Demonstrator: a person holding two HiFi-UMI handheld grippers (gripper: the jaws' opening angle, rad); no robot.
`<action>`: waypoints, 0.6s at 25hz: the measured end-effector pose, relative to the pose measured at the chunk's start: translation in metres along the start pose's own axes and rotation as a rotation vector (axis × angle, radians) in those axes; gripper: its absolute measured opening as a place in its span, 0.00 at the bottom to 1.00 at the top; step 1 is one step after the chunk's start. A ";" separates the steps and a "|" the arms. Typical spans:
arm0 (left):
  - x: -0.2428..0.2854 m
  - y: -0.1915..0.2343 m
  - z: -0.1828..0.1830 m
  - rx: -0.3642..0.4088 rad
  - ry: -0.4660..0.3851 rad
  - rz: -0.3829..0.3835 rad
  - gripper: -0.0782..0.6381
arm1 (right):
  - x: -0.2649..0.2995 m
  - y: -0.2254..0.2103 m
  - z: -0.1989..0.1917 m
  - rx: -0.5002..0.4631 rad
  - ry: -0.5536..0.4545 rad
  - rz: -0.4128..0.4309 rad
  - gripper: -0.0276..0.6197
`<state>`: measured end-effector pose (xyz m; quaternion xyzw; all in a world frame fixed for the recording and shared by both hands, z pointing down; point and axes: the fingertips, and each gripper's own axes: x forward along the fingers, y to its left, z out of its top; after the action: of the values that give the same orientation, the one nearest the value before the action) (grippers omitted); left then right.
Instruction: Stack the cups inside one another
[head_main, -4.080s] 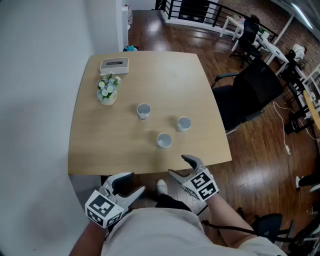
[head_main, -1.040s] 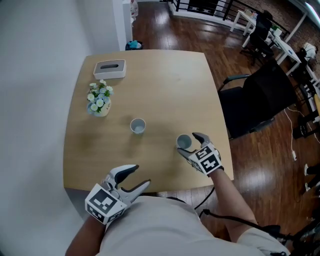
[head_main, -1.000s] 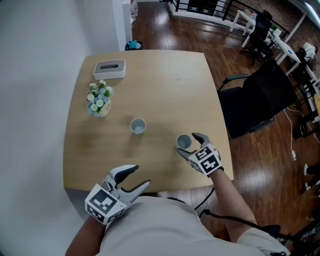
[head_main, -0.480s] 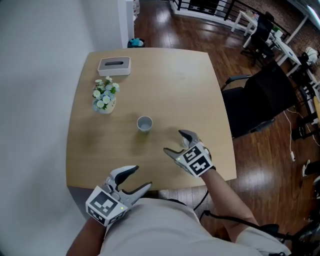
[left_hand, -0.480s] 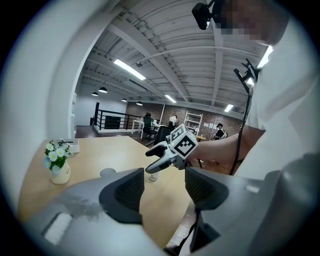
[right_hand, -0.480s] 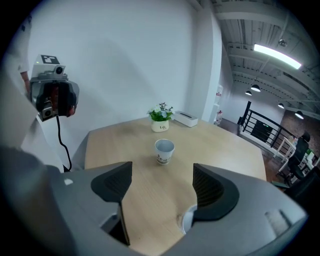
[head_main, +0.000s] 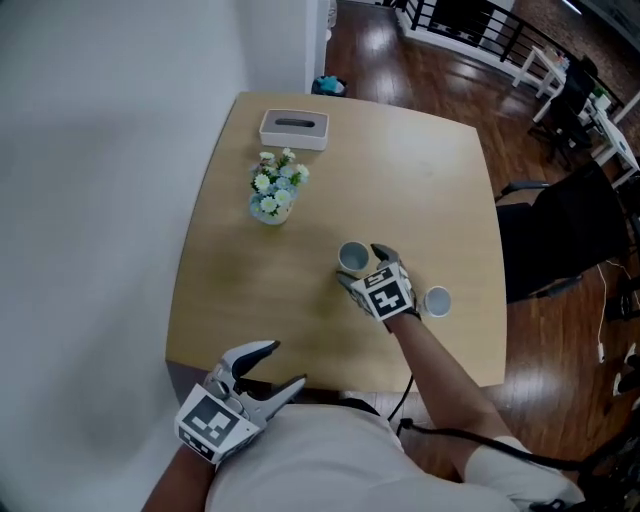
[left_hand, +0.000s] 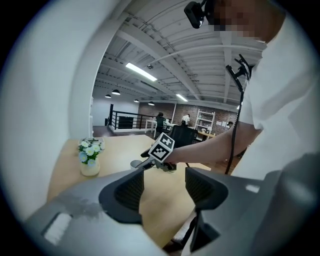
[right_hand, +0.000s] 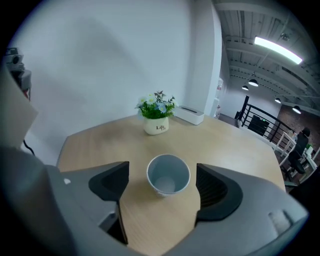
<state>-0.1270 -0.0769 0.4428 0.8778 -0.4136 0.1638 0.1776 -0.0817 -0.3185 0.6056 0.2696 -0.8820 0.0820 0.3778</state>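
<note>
1. Over the middle of the table (head_main: 225, 290), the right gripper (head_main: 364, 270) stands with its jaws wide apart. The middle cup (right_hand: 168, 173) sits upright between them, touched by neither jaw.
2. That is the change. A second ago this gripper was at the cup nearer the right edge; it has since swung inward. That second cup (head_main: 437, 300) now stands beside the person's forearm (head_main: 440, 355), close to the right edge.
3. Nothing is held and no nesting shows, so I judge this to be the line-up for a grasp. Closing on the middle cup's wall looks like the next call.
4. Only two cups are in view, though three stood apart four seconds ago. Whether the third cup sits inside the second cup or is hidden by the arm, I cannot tell.
5. The left gripper (head_main: 280, 365) waits off the near edge by the person's body, as it did before. Its jaws are apart with nothing between them.
6. Farther out toward the far-left corner stand the flower pot (head_main: 270, 195) and the tissue box (head_main: 294, 128), both well apart from the cups.
</note>
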 end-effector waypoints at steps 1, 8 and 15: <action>-0.006 0.005 -0.003 -0.005 0.004 0.013 0.49 | 0.009 -0.003 -0.001 0.008 0.013 -0.008 0.68; -0.030 0.026 -0.020 -0.040 0.032 0.050 0.49 | 0.042 -0.008 -0.011 0.046 0.072 -0.043 0.66; -0.013 0.020 -0.007 -0.015 0.021 -0.022 0.49 | -0.005 0.007 0.014 0.013 -0.003 -0.023 0.63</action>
<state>-0.1513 -0.0767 0.4467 0.8791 -0.4032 0.1682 0.1903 -0.0915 -0.3149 0.5929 0.2825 -0.8788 0.0831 0.3755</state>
